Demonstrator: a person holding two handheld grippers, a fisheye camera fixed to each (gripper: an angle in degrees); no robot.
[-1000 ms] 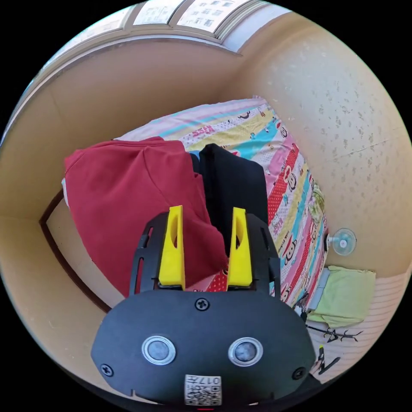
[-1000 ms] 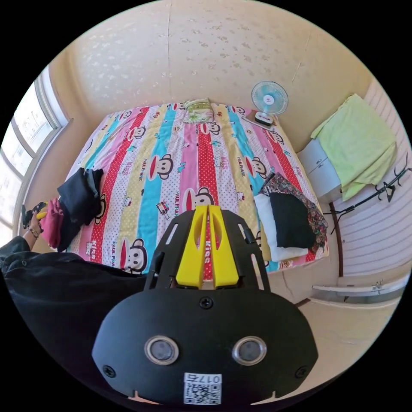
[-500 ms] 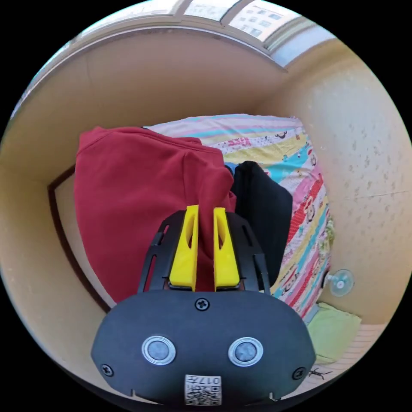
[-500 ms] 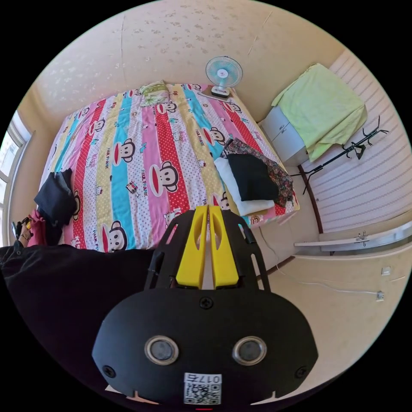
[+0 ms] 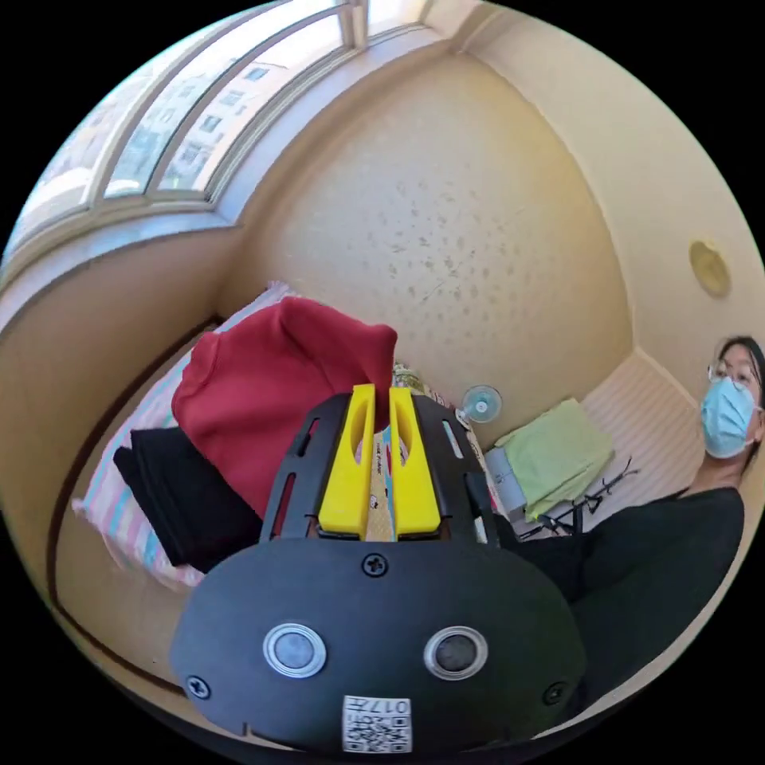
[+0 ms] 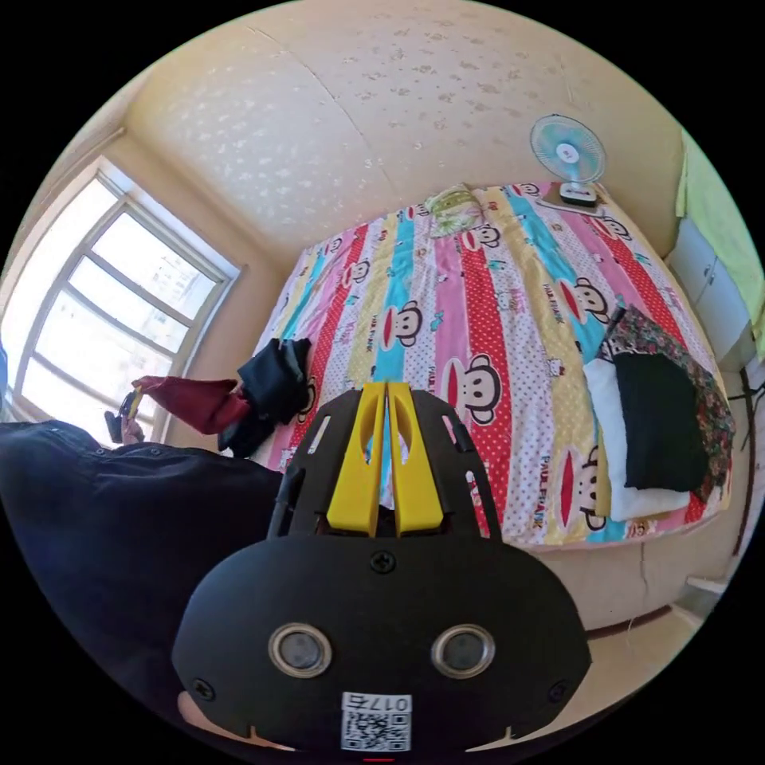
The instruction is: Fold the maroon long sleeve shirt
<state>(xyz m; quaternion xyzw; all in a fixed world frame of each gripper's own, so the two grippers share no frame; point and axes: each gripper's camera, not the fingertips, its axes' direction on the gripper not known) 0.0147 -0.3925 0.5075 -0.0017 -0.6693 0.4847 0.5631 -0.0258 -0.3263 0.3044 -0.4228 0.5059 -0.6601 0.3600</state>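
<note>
Left claw (image 5: 381, 390): yellow jaws pressed nearly together, pinching a fold of the maroon shirt at their tips. In the right gripper view the left claw (image 6: 135, 396) is raised beside the window (image 6: 96, 311), with the shirt trailing from it.
Maroon shirt (image 5: 263, 390): lifted at one end, sagging back toward the bed edge nearest the window; lower part rests against the black garment.
Black garment (image 5: 187, 498): heaped on the bed (image 6: 494, 319) at the window-side edge, just beside the shirt.
Right claw (image 6: 386, 388): jaws pressed together with nothing between them, held over the foot edge of the bed.
Folded stack (image 6: 661, 422): white, black and patterned items at the bed corner far from the window.
Fan (image 6: 567, 155): at the head of the bed.
</note>
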